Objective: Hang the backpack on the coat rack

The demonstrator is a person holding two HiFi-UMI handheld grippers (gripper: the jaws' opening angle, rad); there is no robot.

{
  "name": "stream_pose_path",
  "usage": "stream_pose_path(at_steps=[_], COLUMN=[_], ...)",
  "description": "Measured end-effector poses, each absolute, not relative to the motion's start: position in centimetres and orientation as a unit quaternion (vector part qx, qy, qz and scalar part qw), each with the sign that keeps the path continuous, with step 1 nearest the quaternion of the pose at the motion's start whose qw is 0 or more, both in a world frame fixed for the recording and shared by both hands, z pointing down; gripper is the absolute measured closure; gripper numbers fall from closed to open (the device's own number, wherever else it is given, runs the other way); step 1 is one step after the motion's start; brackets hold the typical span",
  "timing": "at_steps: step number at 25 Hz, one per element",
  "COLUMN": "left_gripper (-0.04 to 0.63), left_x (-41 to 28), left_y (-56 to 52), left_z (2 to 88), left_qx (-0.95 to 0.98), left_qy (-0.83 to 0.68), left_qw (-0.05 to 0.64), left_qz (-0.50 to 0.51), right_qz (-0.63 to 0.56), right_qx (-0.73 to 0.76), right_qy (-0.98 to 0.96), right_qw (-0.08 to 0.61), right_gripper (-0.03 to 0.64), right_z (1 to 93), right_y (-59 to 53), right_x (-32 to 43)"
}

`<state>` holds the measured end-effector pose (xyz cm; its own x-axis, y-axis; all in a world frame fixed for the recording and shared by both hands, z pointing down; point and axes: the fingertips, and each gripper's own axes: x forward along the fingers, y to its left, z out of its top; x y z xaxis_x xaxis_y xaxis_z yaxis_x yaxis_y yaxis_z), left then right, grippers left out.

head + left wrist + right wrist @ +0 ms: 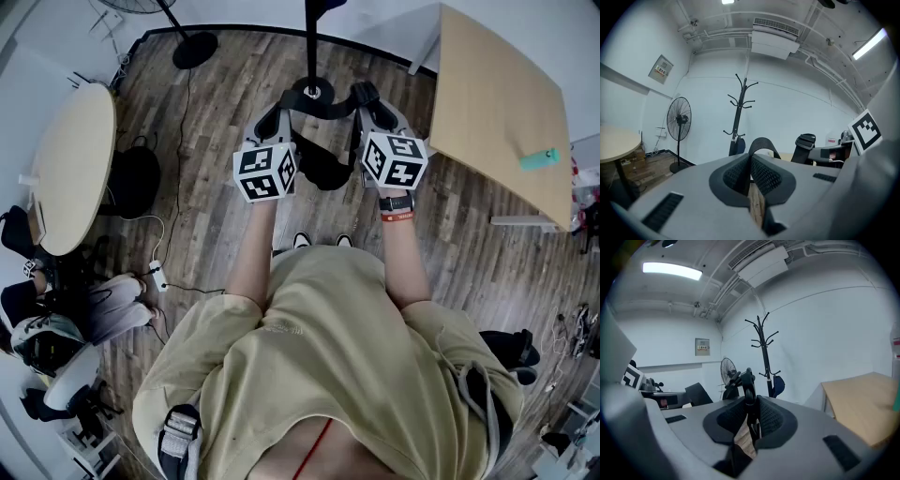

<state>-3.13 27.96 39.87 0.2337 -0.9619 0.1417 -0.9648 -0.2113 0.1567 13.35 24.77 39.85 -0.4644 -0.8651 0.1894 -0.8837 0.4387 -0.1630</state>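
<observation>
Head view: the left tool (272, 120) and right tool (367, 98) carry the backpack (323, 169) between them, its body hanging below the jaws, near the coat rack (310, 42).

Left gripper view: the pads are pinched together on a webbing strap (761, 143) that loops up beyond them, with the rack ahead and well apart.

Right gripper view: the jaws are clamped on a second strap piece (747, 385).

To hang it cleanly, I would keep both grips firm, lift the loop above a hook, then lower it on.
</observation>
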Motion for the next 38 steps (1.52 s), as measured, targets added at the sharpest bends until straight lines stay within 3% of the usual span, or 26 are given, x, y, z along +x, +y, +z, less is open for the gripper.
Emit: stream_pose_path(at_steps=[21,38], left_gripper=[0.572,0.571], left_x=[-12.4,-15.1], left_y=[25.5,10.1], left_z=[39.9,40.4], left_qx=[0.778,0.772], left_qy=[-0.619,-0.626], left_qw=[0.103,0.112], left_qz=[0.013,0.012], right_qz=[0.119,0.126], right_qx=[0.54,0.526], right_qy=[-0.833,-0.841], right_qw=[0.013,0.021], right_gripper=[0.541,0.541], right_z=[41.6,41.6], right_y=[22.9,6.1], right_x=[6.2,2.1])
